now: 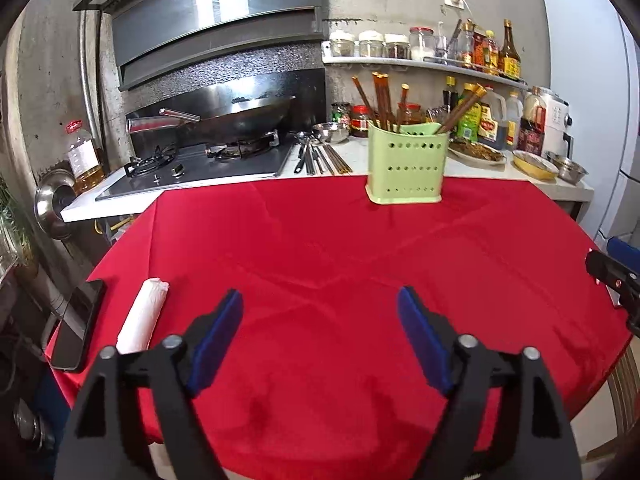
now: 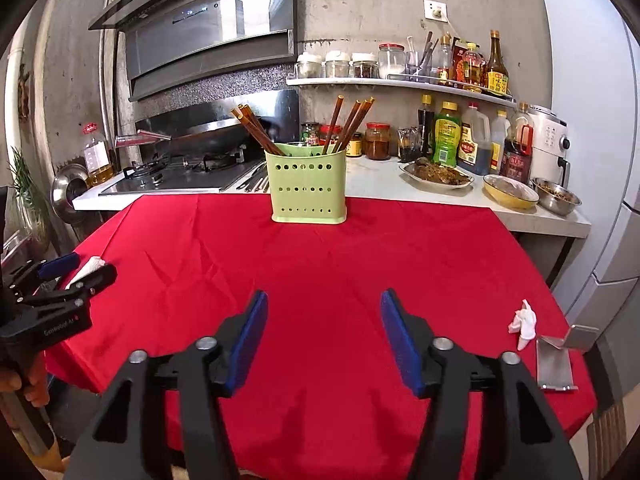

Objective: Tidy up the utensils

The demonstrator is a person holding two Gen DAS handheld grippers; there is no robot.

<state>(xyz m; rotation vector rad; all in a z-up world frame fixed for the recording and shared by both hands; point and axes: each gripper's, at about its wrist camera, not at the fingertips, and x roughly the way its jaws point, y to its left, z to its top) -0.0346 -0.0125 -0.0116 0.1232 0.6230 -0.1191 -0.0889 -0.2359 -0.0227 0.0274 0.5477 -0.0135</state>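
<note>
A green perforated utensil holder (image 1: 406, 162) stands at the far edge of the red tablecloth (image 1: 320, 248); it also shows in the right wrist view (image 2: 308, 188). Several brown chopsticks (image 1: 382, 98) stand in it, leaning apart (image 2: 348, 124). My left gripper (image 1: 320, 300) is open and empty above the near part of the cloth. My right gripper (image 2: 324, 304) is open and empty too, well short of the holder. The left gripper also shows at the left edge of the right wrist view (image 2: 72, 268).
Metal chopsticks and spoons (image 1: 316, 158) lie on the counter beside the stove (image 1: 200, 160). A white roll (image 1: 144, 316) and a phone (image 1: 78, 324) lie at the cloth's left. A tissue (image 2: 524, 324) and metal stand (image 2: 554, 364) lie at its right. Food dishes (image 2: 438, 176) sit on the counter.
</note>
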